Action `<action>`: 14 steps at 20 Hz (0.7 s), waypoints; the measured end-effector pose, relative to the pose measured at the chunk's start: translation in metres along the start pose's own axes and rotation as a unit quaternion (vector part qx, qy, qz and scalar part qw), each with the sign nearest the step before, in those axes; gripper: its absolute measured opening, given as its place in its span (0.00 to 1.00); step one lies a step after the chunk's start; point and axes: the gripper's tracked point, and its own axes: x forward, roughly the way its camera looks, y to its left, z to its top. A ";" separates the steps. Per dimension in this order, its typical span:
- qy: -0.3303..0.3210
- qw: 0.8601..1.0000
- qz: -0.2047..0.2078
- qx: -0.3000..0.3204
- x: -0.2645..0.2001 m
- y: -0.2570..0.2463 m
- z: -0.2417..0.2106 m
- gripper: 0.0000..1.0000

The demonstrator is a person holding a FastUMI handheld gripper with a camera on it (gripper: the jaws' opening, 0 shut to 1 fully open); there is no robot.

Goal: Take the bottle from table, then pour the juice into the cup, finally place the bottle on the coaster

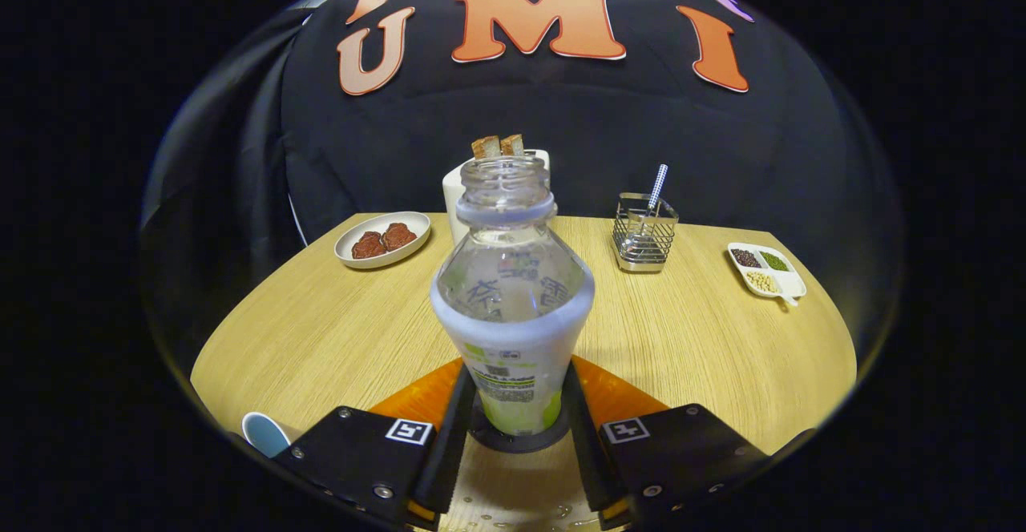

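With the bottle (513, 308) standing on the coaster (517, 438) at the counter's (337, 332) near edge, the gripper (513, 436) clamps it; judged next: release.

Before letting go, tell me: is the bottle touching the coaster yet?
Touching. In the gripper view the bottle stands upright with its base seated on the dark round coaster, between the claw fingers pressing its sides.
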 end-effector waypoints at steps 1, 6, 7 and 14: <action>0.002 1.000 0.001 0.005 -0.001 0.000 -0.001 0.64; -0.001 1.000 -0.003 0.017 -0.019 0.001 0.002 0.84; -0.001 1.000 -0.002 0.020 -0.026 0.002 0.006 0.90; -0.045 0.998 -0.035 0.025 -0.106 -0.026 0.063 0.97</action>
